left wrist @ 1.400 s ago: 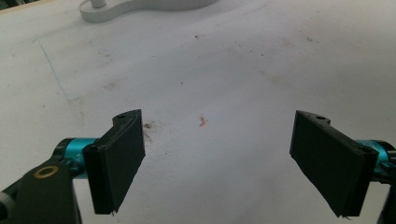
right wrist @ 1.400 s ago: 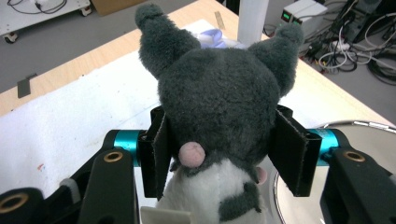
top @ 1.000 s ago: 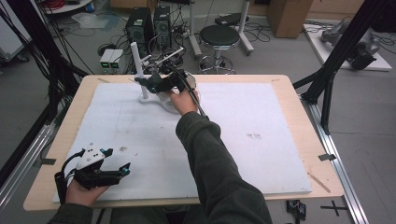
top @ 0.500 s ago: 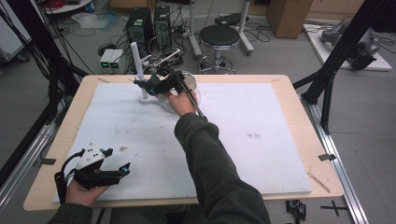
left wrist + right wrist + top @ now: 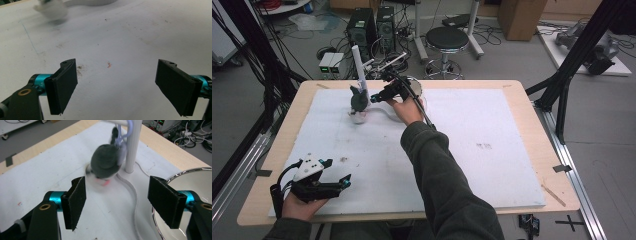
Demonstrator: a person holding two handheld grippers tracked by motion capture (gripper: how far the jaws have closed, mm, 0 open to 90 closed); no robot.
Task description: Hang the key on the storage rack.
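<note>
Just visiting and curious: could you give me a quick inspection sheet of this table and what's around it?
Surface: white mat on a wooden table, lightly stained.
Job's things: grey plush toy hanging on a white stand; metal bowl beside it.
Clutter: nothing seen.
Grippers: right gripper open, facing the toy; left gripper open, low over the near left of the mat.
Cables: black cable at the left gripper.
Surroundings: stool, computer towers, floor wires.
</note>
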